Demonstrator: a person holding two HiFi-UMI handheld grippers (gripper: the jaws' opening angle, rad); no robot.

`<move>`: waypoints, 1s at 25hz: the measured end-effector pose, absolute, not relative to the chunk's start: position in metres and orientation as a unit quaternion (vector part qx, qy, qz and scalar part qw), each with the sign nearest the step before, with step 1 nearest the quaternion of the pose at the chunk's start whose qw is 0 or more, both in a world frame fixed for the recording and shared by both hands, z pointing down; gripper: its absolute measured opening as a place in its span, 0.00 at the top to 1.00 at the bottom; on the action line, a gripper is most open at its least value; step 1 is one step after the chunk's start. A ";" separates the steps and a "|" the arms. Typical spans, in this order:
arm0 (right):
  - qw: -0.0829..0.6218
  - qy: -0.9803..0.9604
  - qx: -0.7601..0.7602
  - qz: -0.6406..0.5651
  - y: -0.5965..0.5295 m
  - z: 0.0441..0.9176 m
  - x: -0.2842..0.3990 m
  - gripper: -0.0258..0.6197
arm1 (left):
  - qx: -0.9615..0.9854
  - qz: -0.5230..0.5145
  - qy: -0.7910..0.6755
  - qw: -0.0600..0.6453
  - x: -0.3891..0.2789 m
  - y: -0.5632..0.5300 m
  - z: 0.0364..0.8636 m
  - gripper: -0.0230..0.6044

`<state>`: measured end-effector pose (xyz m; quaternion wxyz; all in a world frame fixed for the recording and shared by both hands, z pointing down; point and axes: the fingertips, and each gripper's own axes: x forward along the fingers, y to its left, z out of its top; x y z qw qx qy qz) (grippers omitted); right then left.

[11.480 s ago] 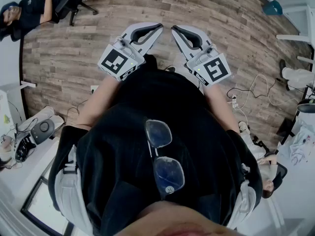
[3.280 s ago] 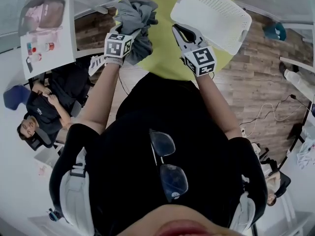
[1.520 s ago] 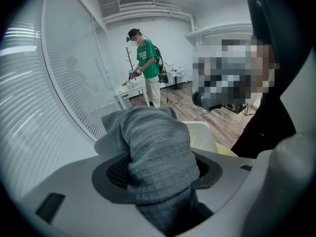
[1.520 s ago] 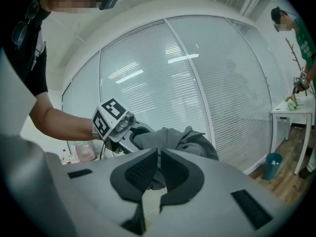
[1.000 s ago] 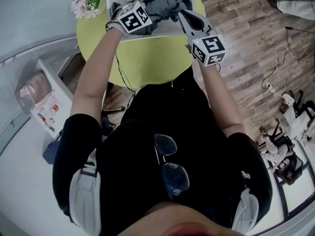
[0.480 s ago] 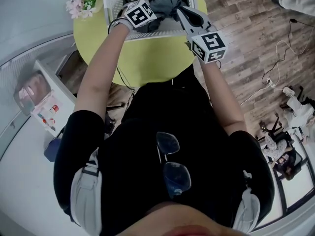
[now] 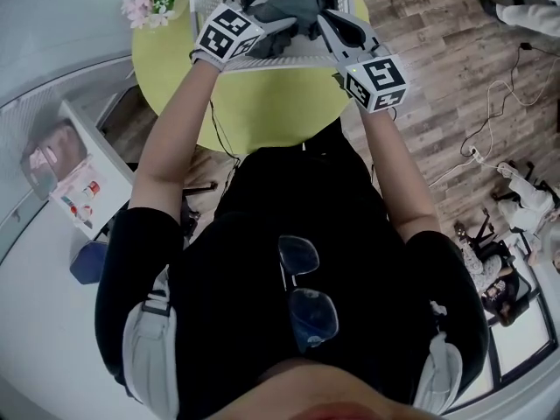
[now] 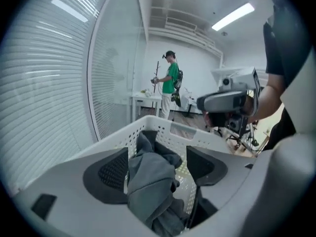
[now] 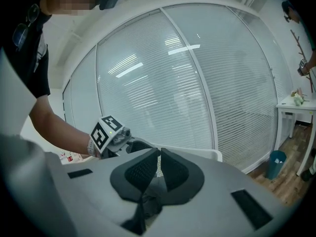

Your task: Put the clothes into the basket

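A white perforated basket (image 7: 262, 61) stands on a round yellow-green table (image 7: 254, 103). Grey clothes (image 7: 293, 3) lie heaped inside it. My left gripper (image 7: 282, 26) reaches over the near rim. In the left gripper view its jaws (image 8: 158, 157) have just been opening and stand wide apart. The grey clothes (image 8: 150, 181) hang loose between them, against the left pad and clear of the right one, with the basket wall (image 8: 197, 132) behind. My right gripper (image 7: 325, 7) meets the heap from the right. In the right gripper view it (image 9: 159, 154) is nearly closed, with grey fabric (image 9: 148, 201) caught low between the pads.
A pot of pale flowers (image 7: 150, 3) sits on the table left of the basket. A white shelf unit (image 7: 61, 173) stands at the left. Cables lie on the wooden floor (image 7: 455, 103) at the right. A person in green (image 8: 170, 83) stands far behind the basket.
The left gripper has rolled and drawn back a little towards me, and its jaws have spread wider around the clothes. The right gripper has stayed put.
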<state>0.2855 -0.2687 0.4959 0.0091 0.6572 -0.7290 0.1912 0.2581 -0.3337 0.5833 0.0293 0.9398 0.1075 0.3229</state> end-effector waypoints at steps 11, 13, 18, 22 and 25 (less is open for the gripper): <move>0.004 -0.764 0.630 0.140 -0.266 0.435 0.254 0.91 | 0.978 0.194 0.059 0.044 0.213 -0.306 0.454 0.42; 0.002 -0.774 0.619 0.130 -0.265 0.424 0.243 0.91 | 0.983 0.172 0.043 0.047 0.203 -0.302 0.437 0.48; -0.005 -0.801 0.588 0.107 -0.262 0.396 0.212 0.91 | 0.992 0.118 0.002 0.044 0.173 -0.289 0.401 0.72; -0.013 -0.822 0.562 0.091 -0.256 0.375 0.190 0.91 | 0.995 0.090 -0.042 0.026 0.153 -0.279 0.384 0.93; -0.014 -0.831 0.550 0.079 -0.254 0.365 0.176 0.91 | 0.995 0.080 -0.058 0.027 0.143 -0.274 0.380 0.95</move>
